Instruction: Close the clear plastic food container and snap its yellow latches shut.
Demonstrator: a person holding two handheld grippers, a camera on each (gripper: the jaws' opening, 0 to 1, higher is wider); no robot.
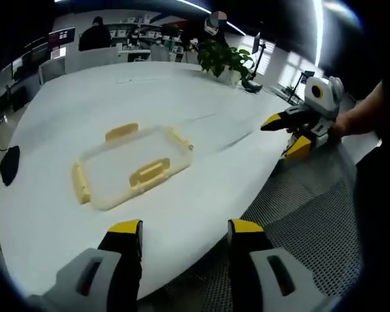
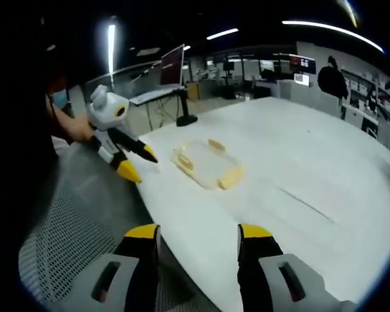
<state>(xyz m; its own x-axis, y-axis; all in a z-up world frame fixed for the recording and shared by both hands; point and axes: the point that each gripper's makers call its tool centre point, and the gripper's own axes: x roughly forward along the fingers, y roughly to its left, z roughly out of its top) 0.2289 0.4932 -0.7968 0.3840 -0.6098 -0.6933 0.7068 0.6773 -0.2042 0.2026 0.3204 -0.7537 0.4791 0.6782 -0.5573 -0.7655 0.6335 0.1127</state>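
A clear plastic food container (image 1: 120,170) with yellow latches (image 1: 149,173) on its sides lies flat on the white table (image 1: 117,97), a short way ahead of my left gripper (image 1: 185,229), which is open and holds nothing. My right gripper (image 1: 287,135) enters from the right at the table's edge, a hand holding it, its jaws apart. In the right gripper view the container (image 2: 205,162) lies farther off, my right gripper (image 2: 198,233) stands open and holds nothing, and the left gripper (image 2: 139,164) hovers left of the container. I cannot tell whether any latch is snapped down.
A potted plant (image 1: 224,60) stands at the table's far edge and a black object (image 1: 10,164) lies at its left rim. Grey mesh flooring (image 1: 312,221) lies beside the near edge. A monitor (image 2: 172,65) stands on a desk behind; people sit at desks far off.
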